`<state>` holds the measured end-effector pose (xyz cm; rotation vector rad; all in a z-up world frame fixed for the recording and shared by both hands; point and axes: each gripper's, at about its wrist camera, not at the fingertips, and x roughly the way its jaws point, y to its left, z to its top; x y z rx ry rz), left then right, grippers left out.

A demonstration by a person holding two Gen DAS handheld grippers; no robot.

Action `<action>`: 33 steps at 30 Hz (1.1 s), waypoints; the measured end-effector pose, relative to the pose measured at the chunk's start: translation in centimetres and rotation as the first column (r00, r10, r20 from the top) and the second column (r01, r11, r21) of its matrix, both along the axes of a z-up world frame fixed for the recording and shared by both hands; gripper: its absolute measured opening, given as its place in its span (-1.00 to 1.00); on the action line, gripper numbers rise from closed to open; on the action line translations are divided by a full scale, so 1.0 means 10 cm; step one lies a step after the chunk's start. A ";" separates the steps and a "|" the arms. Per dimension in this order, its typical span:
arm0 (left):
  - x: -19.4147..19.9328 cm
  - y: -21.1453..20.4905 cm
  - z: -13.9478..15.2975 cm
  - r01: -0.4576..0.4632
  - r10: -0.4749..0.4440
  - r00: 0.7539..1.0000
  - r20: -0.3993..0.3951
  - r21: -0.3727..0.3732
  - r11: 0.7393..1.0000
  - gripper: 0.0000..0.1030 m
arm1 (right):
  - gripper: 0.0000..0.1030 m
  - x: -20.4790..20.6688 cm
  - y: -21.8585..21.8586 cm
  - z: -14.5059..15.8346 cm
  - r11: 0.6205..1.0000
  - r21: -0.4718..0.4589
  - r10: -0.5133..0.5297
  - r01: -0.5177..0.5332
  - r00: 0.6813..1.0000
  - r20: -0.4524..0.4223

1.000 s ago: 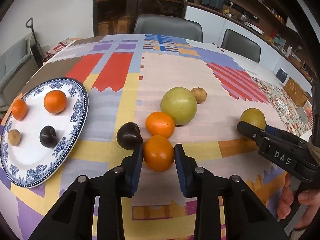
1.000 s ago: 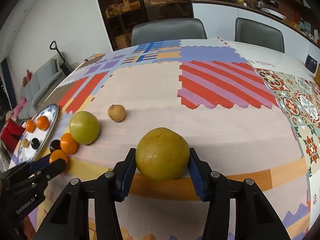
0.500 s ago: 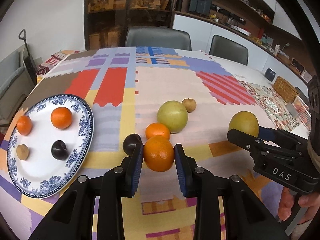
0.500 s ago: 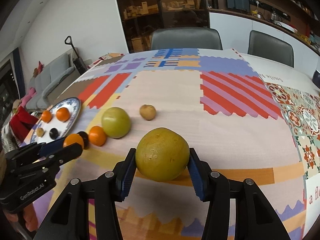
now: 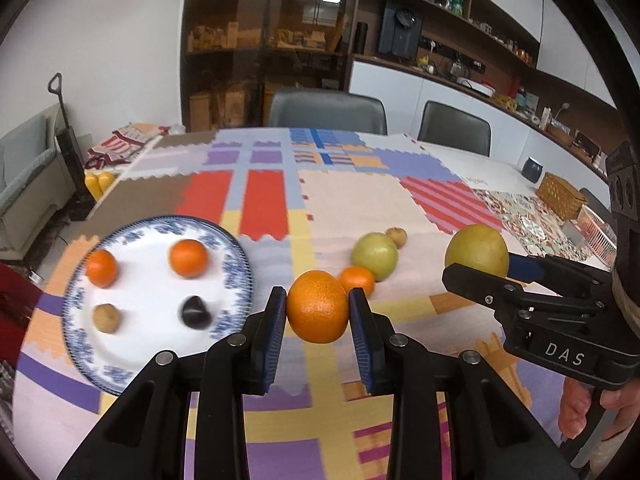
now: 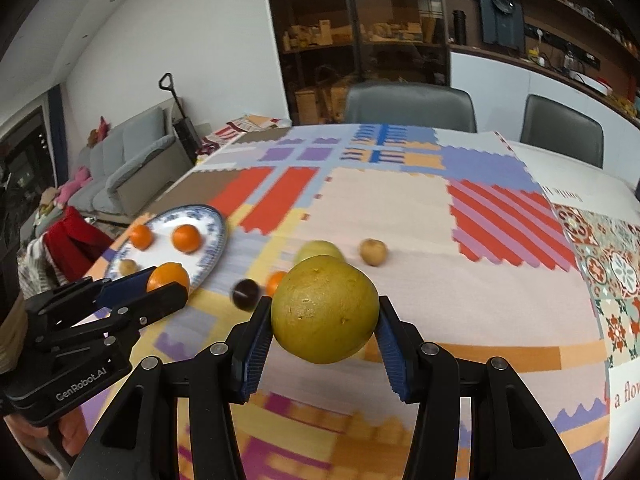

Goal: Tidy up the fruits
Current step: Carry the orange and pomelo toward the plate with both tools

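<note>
My left gripper (image 5: 318,307) is shut on an orange (image 5: 317,306) and holds it above the table, just right of the blue-patterned plate (image 5: 236,268). The plate carries two oranges (image 5: 188,258), a small brown fruit (image 5: 106,318) and a dark plum (image 5: 195,312). My right gripper (image 6: 325,316) is shut on a large yellow-green fruit (image 6: 325,314), also lifted off the table. On the cloth lie a green fruit (image 5: 375,256), a small orange (image 5: 357,280), a small brown fruit (image 5: 397,236) and a dark plum (image 6: 245,294).
The table wears a patchwork cloth (image 5: 360,196). A wicker basket (image 5: 561,200) and a dark cup (image 5: 533,169) stand at the far right. Two grey chairs (image 5: 326,112) stand behind the table. A sofa (image 6: 132,168) is off to the left.
Both grippers have risen with their fruit. The left one has carried the orange off the cloth and leftward, nearer the plate; the right one has lifted the yellow-green fruit and moved left.
</note>
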<state>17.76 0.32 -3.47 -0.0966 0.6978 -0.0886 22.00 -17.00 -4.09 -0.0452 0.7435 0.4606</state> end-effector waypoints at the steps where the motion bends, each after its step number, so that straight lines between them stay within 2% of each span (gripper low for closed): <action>1: -0.03 0.04 0.02 -0.005 0.005 1.000 0.006 0.000 1.000 -0.39 | -0.01 -0.02 0.04 0.02 1.000 0.000 0.005 -0.005 1.000 0.003; 18: -0.39 0.83 0.17 -0.113 0.112 0.991 0.069 0.016 0.993 -0.39 | -0.01 -0.20 0.90 0.23 0.992 0.023 0.125 -0.126 0.991 0.045; 33: -0.33 1.40 0.11 -0.145 0.137 0.988 0.073 0.119 0.982 -0.39 | -0.01 -0.12 1.62 0.12 0.974 0.015 0.225 -0.225 0.974 -0.007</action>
